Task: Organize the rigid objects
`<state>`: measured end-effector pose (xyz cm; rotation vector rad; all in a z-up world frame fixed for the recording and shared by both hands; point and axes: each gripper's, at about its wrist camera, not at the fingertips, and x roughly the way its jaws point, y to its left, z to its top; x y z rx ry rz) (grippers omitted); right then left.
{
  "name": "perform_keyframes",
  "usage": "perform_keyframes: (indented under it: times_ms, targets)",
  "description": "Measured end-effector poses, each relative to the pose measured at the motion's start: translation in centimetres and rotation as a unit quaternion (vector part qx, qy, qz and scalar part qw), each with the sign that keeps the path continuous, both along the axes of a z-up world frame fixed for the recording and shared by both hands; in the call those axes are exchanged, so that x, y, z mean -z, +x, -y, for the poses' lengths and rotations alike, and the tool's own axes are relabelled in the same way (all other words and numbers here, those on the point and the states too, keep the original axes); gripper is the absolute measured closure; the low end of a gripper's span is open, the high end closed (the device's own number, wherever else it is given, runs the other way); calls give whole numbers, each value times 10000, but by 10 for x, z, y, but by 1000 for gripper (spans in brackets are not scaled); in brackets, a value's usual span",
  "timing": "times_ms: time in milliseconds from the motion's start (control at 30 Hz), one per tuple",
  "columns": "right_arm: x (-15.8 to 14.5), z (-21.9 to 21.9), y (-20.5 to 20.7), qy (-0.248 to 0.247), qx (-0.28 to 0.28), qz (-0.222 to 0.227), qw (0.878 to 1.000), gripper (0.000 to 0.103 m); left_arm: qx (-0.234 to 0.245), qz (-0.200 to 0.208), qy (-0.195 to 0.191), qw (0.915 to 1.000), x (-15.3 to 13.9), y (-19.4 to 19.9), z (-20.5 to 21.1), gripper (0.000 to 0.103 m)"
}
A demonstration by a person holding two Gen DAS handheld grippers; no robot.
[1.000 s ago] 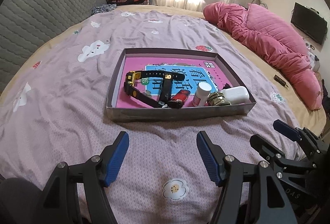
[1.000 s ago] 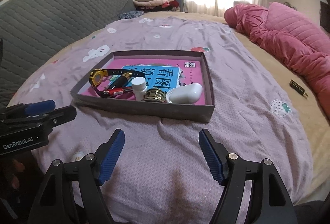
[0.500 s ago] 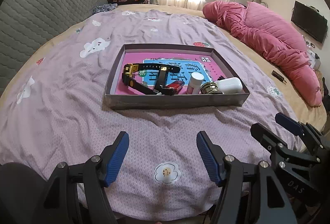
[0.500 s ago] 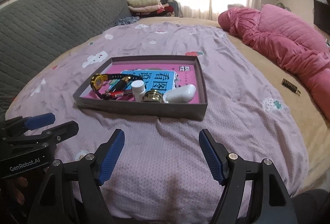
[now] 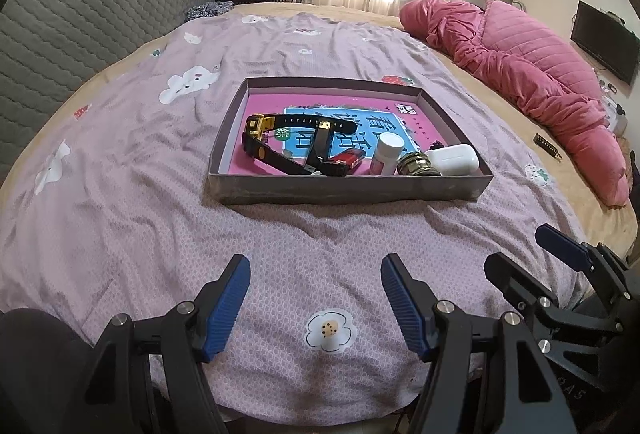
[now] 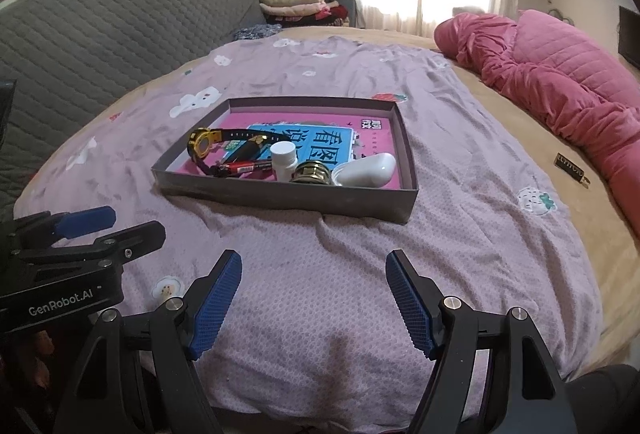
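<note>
Watch [image 5: 264, 138] partly hidden by tray wall [image 5: 348, 188], left tongs [image 5: 316, 298] and right tongs [image 6: 314, 298] wide open, empty

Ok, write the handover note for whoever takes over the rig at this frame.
Left claw: open, empty, over the purple sheet, short of the tray.
Right claw: open, empty, also short of the tray.
The grey tray holds the watch, red lighter, white bottle, brass piece and white earbud case, all bunched along its near wall.
Done: those five items sit in the tray.
Left: a small dark item lies on the tan sheet right of the tray; it may still need collecting.
</note>
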<state>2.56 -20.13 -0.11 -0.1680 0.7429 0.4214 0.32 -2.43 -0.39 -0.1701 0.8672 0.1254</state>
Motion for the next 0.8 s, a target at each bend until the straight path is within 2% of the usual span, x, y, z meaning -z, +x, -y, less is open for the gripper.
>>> perform_keyframes:
  times_ms: [800]
  targets:
    - [7,0,5,38,12,-138,9999,27,-10,-144,-24,9999,8,4,1,36]
